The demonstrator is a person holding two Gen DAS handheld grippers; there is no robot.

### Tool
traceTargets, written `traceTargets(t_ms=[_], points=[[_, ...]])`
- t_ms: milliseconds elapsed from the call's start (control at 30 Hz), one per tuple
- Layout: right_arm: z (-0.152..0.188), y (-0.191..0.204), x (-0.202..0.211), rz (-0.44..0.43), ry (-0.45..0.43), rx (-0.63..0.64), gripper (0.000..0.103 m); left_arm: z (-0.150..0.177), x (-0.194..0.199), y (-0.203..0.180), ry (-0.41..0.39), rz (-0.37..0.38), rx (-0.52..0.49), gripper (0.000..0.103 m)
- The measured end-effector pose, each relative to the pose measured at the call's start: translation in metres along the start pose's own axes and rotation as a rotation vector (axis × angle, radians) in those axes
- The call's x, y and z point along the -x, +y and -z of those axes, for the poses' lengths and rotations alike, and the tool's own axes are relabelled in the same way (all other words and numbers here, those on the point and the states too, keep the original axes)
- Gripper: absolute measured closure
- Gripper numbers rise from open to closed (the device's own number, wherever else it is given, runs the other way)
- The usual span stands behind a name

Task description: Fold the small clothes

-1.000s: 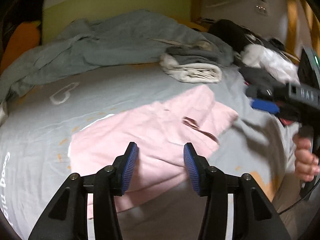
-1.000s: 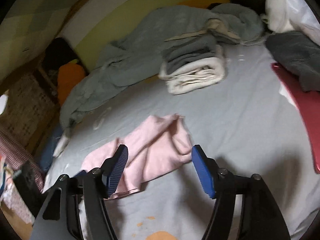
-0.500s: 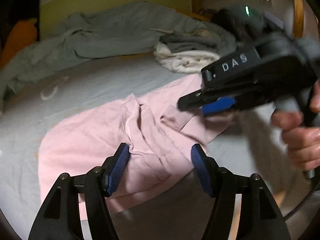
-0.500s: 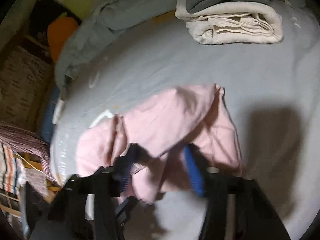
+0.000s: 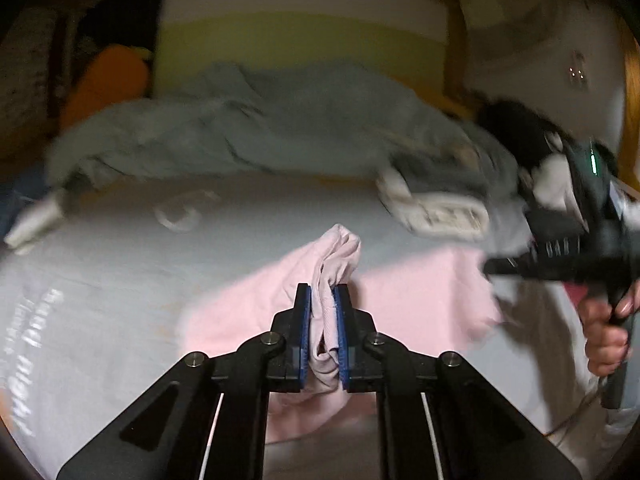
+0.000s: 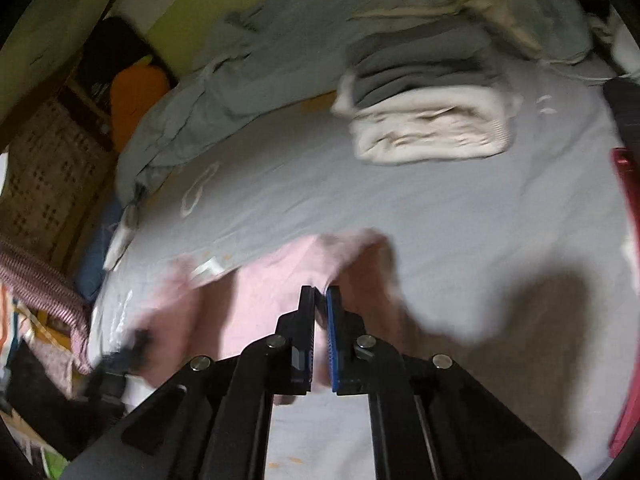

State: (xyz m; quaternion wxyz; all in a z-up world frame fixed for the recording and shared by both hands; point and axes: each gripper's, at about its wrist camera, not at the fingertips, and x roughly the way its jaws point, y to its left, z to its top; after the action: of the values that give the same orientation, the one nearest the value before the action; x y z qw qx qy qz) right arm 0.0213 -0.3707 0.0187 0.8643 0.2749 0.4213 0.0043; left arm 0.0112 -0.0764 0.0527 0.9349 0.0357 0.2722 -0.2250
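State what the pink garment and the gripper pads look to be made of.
Pink garment: soft matte knit, probably cotton; it bunches and creases in the left gripper. Pads: blue and ridged, likely rubber; right gripper also pinches the cloth.

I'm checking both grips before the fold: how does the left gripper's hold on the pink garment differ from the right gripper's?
The left gripper clamps a thick bunched wad of the pink garment that bulges past its tips; the right gripper pinches only a thin layer, its jaws nearly touching. In the left wrist view the cloth between the pads is sharp; in the right wrist view it is blurred. Both are shut on the same garment above the grey bedsheet.
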Motion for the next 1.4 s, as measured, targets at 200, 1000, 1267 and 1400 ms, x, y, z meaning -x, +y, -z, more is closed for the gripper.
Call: traceTargets(t_ms=[200, 1000, 1267, 1400], points=[[-0.009, -0.031, 0.018, 0.147, -0.043, -0.046, 0.098, -0.018, 0.039, 0.067, -0.053, -0.220, 0.038, 0.092], [0.104, 0.218, -0.146, -0.280, 0.299, 0.322, 0.098, 0.067, 0.038, 0.265, 0.119, -0.081, 0.604, 0.053], [0.084, 0.253, -0.151, -0.239, 0.213, 0.331, 0.098, 0.088, -0.005, 0.277, 0.223, 0.021, 0.767, 0.045], [0.069, 0.258, -0.183, -0.195, 0.263, 0.225, 0.098, 0.091, -0.010, 0.278, 0.168, 0.136, 0.829, 0.044]])
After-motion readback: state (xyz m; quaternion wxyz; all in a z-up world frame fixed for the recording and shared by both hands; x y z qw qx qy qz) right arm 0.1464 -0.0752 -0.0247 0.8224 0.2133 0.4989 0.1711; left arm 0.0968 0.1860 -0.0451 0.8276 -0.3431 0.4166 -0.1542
